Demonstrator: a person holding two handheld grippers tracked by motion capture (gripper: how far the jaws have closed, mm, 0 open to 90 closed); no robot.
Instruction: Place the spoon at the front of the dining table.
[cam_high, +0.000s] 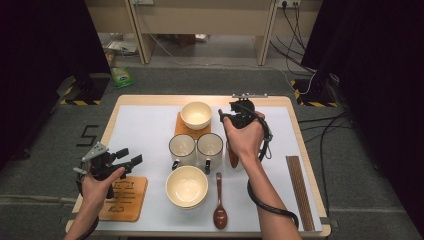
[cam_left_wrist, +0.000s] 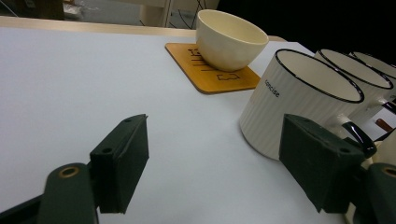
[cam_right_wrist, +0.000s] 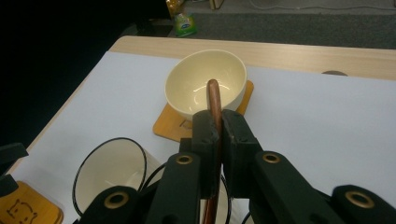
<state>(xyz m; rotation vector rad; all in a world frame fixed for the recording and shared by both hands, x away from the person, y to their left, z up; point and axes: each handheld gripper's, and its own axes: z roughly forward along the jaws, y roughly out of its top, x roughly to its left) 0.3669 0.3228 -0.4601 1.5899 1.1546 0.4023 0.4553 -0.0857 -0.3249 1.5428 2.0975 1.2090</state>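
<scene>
My right gripper (cam_high: 231, 116) (cam_right_wrist: 220, 123) is shut on the thin handle of a brown wooden spoon (cam_right_wrist: 214, 99), whose tip points at the far cream bowl (cam_right_wrist: 205, 86) (cam_high: 196, 115). The spoon's lower end (cam_high: 233, 158) shows below the hand, beside the right mug (cam_high: 210, 147). That bowl sits on a wooden coaster (cam_high: 186, 129) (cam_left_wrist: 210, 72). My left gripper (cam_high: 123, 159) (cam_left_wrist: 212, 163) is open and holds nothing. It hovers over the mat's left side, facing the left mug (cam_high: 182, 149) (cam_left_wrist: 292, 100).
A second cream bowl (cam_high: 187, 186) stands in front of the mugs, with another brown spoon (cam_high: 219, 202) lying to its right. A wooden coaster (cam_high: 125, 197) lies at the front left under my left hand. Dark chopsticks (cam_high: 299, 190) rest along the right edge.
</scene>
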